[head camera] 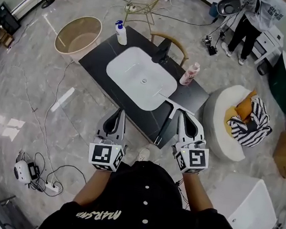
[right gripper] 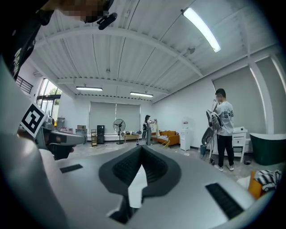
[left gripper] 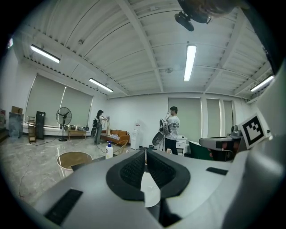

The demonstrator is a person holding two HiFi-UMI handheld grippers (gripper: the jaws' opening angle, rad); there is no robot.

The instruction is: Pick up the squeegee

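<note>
Approach step: the squeegee (head camera: 164,125) lies by the worktop's (head camera: 100,60) near edge, beside the right gripper (head camera: 180,115), jaws together and empty (left gripper (head camera: 121,112) likewise); next, I judge, it must open over the handle

The squeegee (head camera: 166,123), pale blade and dark handle, lies flat on the black table (head camera: 98,60), beside the white basin (head camera: 137,72).

**Black, white, and a dash of pink**

The tabletop (head camera: 95,60) is black, its sink basin (head camera: 142,78) white; one bottle (head camera: 189,73) is pink, the pump bottle (head camera: 121,33) white with a blue cap; the squeegee (head camera: 175,106) has a pale head; the left gripper (head camera: 122,111) and right gripper (head camera: 180,115) are grey, with black-and-white square markers; a cushion (head camera: 257,127) is zigzagged black and white; the floor (head camera: 42,100) is grey marble.
</note>
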